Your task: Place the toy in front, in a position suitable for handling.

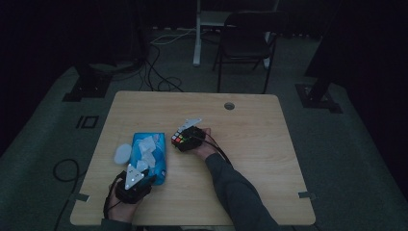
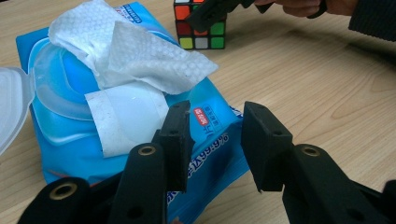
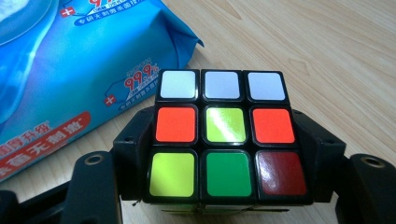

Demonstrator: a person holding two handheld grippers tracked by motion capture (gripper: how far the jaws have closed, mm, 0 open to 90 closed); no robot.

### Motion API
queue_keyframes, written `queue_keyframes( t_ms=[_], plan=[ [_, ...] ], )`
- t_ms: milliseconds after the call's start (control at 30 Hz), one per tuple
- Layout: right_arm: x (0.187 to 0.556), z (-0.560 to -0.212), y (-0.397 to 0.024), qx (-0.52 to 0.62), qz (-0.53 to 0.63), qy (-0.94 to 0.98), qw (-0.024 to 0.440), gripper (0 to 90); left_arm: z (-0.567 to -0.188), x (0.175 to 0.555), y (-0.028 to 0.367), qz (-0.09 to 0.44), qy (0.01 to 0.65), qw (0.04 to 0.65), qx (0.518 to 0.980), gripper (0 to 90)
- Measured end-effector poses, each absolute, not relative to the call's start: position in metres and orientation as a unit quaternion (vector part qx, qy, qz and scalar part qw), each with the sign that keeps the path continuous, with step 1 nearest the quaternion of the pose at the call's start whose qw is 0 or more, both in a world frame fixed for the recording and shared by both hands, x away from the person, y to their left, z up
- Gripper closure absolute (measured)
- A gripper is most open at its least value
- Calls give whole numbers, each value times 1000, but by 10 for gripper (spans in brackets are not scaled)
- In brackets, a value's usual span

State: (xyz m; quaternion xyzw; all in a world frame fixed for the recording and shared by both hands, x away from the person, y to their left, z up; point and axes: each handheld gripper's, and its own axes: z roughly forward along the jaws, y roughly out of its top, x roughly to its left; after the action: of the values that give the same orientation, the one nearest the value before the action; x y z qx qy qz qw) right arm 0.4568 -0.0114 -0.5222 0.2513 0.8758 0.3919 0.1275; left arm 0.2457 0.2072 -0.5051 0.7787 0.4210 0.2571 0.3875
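Where black jaws clamp: glossy plastic puzzle cube [image 3: 226, 137], square stickers.

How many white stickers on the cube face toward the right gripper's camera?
3, side by side along the top row of that face of the cube. The right gripper clamps the cube's sides; other faces are hidden.

surface: wooden table [image 1: 250, 159] | on it: blue wipes pack [image 1: 150, 156], colour cube [image 1: 182, 138]
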Motion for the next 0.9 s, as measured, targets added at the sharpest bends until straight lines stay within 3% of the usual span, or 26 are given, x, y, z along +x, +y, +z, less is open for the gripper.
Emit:
queue_keyframes(
  t_ms=[667, 900],
  plan=[
    [405, -510, -87, 221, 381, 883, 163, 337, -484, 246, 202, 263, 404, 407, 775, 617],
    [382, -510, -108, 222, 387, 883, 146, 337, -469, 260, 204, 280, 402, 410, 770, 583]
  ],
)
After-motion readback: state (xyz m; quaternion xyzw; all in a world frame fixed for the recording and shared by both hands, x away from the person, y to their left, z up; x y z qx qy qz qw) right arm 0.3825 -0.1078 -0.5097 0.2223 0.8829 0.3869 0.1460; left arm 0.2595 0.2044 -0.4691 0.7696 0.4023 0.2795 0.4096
